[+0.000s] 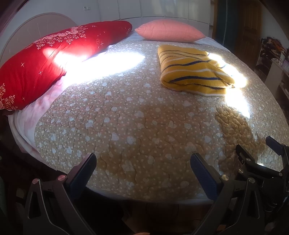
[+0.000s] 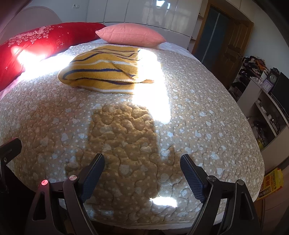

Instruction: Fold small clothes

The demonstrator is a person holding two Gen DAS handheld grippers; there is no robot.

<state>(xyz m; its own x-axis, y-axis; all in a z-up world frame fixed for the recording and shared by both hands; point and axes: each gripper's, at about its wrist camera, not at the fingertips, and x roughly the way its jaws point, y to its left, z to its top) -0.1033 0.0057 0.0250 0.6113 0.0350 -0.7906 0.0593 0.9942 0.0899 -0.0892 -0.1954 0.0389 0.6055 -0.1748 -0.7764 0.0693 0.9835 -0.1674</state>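
Right wrist: yellow carton (image 2: pixel 271 182) red print unreadable; striped sweater (image 2: pixel 106 72) folded.

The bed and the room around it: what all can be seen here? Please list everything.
Striped sweater: one, yellow with dark blue and white stripes, folded, lying on the quilt toward the pillows.
Quilt: one, tan with white hearts and dots, covering the bed.
Red pillow: one, red with white flowers, by the headboard.
Pink pillow: one, salmon pink, at the far edge of the bed.
Headboard: one, white, rounded.
Wardrobe: white, glossy, behind the bed.
Door: one, brown wood, to the right.
Shelves: white, cluttered, with a clock.
Left gripper: black, fingers apart, holding nothing.
Right gripper: black, fingers apart, holding nothing.
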